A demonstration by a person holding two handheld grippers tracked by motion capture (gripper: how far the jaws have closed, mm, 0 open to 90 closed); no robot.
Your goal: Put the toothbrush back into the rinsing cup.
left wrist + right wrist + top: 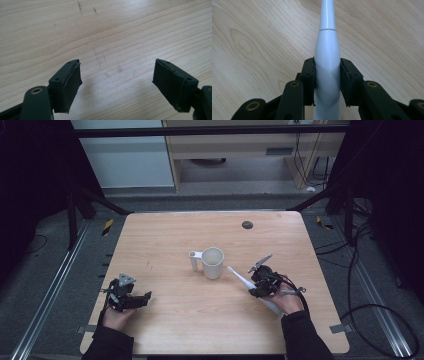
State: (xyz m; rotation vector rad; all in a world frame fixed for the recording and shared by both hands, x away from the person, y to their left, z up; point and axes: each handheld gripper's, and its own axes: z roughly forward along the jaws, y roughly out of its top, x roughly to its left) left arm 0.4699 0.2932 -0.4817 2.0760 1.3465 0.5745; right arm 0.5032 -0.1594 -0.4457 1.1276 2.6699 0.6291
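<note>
A white electric toothbrush [243, 281] lies slanted just right of a white mug [212, 262] at the table's middle, its head toward the mug. My right gripper [256, 286] is shut on the toothbrush handle [327, 62], both pads pressing its sides above bare wood. The mug stands upright, its handle pointing left. My left gripper [142, 299] rests near the front left of the table, open, with nothing between its jaws [116, 75] but bare wood.
The wooden table [165, 240] has a small dark round spot [247, 225] near its far right. Cables [370, 310] trail on the floor to the right; a metal frame bar [200, 131] crosses behind the table.
</note>
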